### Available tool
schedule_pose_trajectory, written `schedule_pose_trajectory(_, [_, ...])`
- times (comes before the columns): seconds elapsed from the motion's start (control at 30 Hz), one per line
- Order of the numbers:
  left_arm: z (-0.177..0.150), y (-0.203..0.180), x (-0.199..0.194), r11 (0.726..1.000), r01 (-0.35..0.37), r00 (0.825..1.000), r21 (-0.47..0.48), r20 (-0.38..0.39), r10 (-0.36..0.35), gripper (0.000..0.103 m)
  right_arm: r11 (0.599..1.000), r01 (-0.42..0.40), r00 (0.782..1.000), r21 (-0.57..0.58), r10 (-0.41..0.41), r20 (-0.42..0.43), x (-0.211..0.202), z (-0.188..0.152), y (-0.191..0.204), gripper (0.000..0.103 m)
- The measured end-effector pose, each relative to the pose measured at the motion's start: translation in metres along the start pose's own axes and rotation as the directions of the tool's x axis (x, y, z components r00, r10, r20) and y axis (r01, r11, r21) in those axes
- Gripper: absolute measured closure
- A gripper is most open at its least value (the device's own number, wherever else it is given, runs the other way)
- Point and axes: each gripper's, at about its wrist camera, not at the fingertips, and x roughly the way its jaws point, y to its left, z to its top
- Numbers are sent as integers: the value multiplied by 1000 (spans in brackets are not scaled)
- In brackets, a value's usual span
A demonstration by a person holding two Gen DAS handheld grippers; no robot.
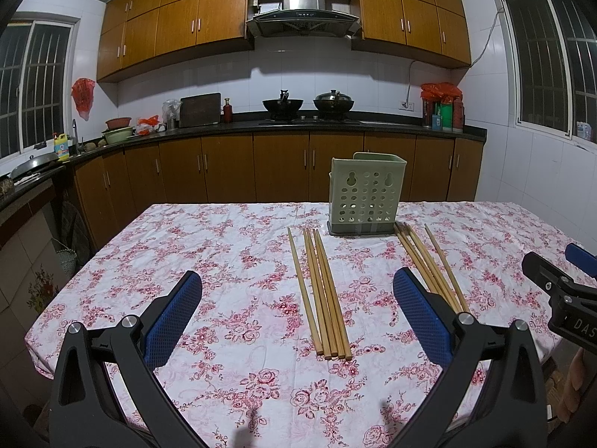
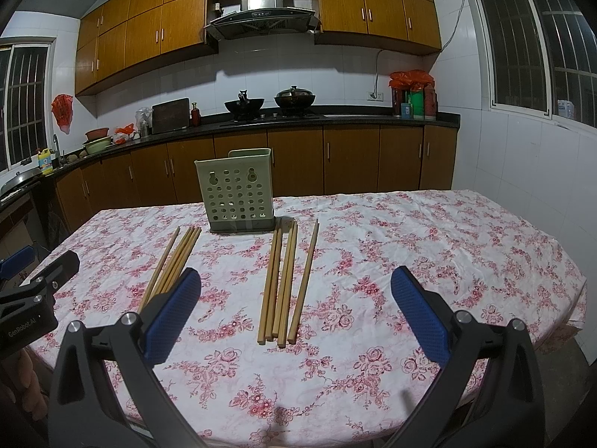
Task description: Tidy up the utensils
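Pretty clearly a home kitchen: wood-brown wall cabinets [image 1: 283,7] and a steel range hood [image 1: 303,7] over a stove with two woks [image 1: 282,106], white tiled walls, barred windows [image 2: 537,37], and a dining table under a flowery tablecloth [image 1: 224,261] up close.

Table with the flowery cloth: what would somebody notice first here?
Probably the two bunches of wooden chopsticks lying flat on the pink flowery tablecloth: the left bunch and the right bunch. Just behind and between them stands a pale green holder full of round holes, upright. Both hand-held grippers, left and right, are open, holding nothing.
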Motion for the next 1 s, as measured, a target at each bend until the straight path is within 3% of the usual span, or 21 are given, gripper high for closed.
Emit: schedule_pose_trajectory(1.0, [-10, 4, 1, 1000, -1, 1000, 1, -6, 1, 2, 1000, -3, 1000, 5, 3, -8, 4, -1, -2, 4])
